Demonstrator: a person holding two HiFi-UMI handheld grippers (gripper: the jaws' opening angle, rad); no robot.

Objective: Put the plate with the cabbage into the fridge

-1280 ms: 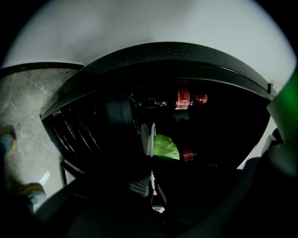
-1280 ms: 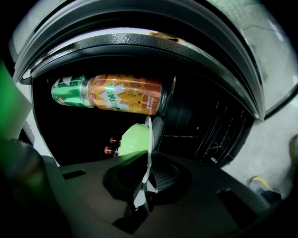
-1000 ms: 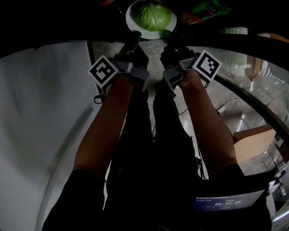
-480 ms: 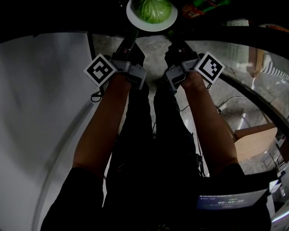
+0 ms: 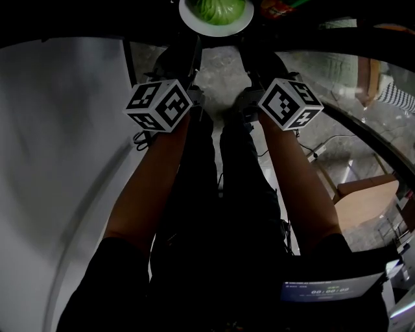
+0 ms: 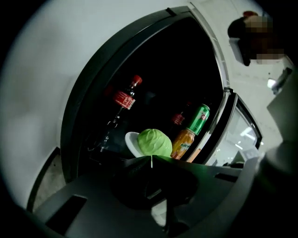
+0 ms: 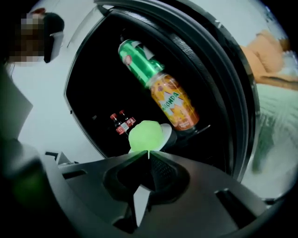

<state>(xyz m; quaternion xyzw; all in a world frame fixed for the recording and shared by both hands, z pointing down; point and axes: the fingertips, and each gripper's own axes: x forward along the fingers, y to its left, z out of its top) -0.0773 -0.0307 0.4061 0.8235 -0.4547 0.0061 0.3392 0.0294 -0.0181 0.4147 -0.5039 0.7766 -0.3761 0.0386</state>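
A white plate carrying a round green cabbage hangs at the dark fridge opening, at the top of the head view. My left gripper is shut on the plate's left rim and my right gripper is shut on its right rim. In the left gripper view the cabbage and plate sit just past the closed jaws of the left gripper. In the right gripper view the cabbage and plate rise above the right gripper.
Inside the dark fridge stand a red-labelled cola bottle, a green can and an orange drink bottle. The glass fridge door stands open to the right. A white wall is on the left, and a wooden box on the floor to the right.
Both grippers have pushed forward with the plate, which now sits higher in the head view and further into the fridge opening. The marker cubes have tilted towards the camera.
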